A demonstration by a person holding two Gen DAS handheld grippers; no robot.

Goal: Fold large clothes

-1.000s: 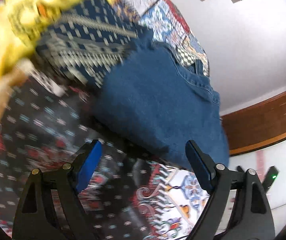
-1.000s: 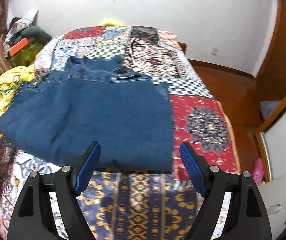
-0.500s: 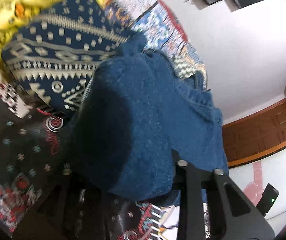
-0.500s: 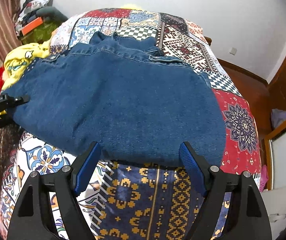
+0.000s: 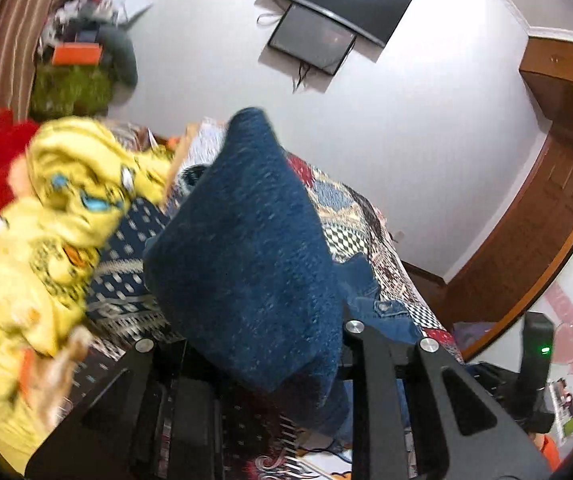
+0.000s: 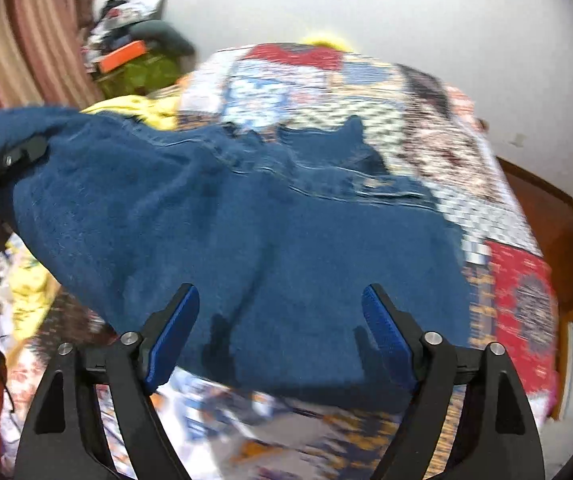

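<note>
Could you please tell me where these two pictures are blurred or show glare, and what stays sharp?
Left wrist view: the yellow cloth is smeared by motion, the jeans look grainy, and a lamp glares off the dark screen on the wall. Right wrist view: the bedspread is streaked, while the right gripper stays sharp and throws shadows on the denim.

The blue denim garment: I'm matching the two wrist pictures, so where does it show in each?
Left wrist: the blue denim garment fills the centre, its corner bunched in the left gripper, whose jaws are closing.
Right wrist: it spreads across the middle, beyond the open right gripper.
Shared landmark: the yellow printed cloth, beside the garment's left.
</note>
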